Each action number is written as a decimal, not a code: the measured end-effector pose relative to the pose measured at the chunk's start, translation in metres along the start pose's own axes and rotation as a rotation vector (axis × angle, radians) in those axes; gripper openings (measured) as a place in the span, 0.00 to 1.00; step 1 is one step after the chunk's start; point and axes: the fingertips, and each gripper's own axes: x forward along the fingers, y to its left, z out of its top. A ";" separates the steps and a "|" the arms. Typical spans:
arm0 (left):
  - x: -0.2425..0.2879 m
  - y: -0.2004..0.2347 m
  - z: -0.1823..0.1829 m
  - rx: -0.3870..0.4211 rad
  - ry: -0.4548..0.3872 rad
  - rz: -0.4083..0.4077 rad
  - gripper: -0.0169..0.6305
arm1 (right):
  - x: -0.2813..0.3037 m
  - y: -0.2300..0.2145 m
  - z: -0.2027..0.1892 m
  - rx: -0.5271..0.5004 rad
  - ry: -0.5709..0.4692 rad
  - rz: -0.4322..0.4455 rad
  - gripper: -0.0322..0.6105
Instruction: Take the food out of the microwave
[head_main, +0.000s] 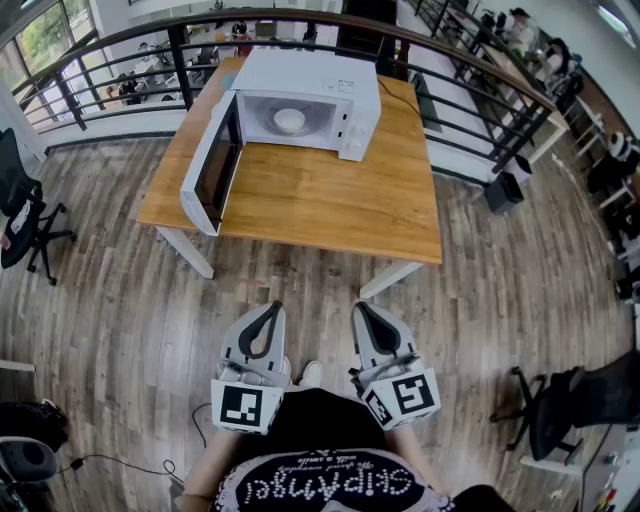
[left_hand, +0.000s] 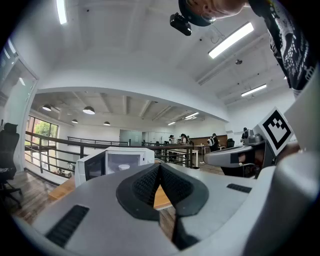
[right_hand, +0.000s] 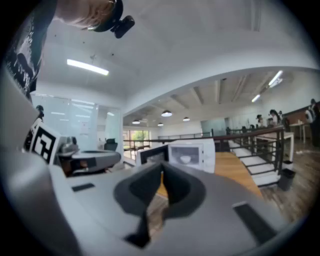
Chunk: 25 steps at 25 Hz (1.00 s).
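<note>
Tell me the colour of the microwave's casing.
The microwave is white; the head view shows it best.

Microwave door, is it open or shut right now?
Open. The door of the microwave stands swung out toward the left edge of the table, and a white bowl shows inside.

1. The person wears a black top (head_main: 320, 425) with pale, pink-edged lettering printed across the front.
2. One white shoe (head_main: 312, 373) shows only its rounded toe.
3. A small black head camera (left_hand: 181, 24) sits on a dark mount.
4. The left gripper (head_main: 271, 306) has a smooth, pale grey shell tapering to a rounded nose. Black ribbed pads (left_hand: 145, 186) line its jaws, and dark slotted insets mark the shell.
5. The right gripper (head_main: 362, 306) has the same grey shell and black lining.
6. Each gripper carries a white marker cube (head_main: 242, 405) printed with black square patterns.
</note>
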 end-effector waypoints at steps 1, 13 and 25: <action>0.002 0.001 0.000 0.002 -0.002 0.002 0.08 | 0.002 0.000 0.000 -0.003 -0.001 0.004 0.11; 0.008 -0.004 0.005 -0.009 -0.027 0.007 0.08 | -0.001 -0.006 0.000 -0.030 -0.011 0.012 0.11; 0.005 -0.027 -0.001 -0.019 -0.048 0.043 0.08 | -0.025 -0.026 -0.005 -0.026 -0.032 0.017 0.11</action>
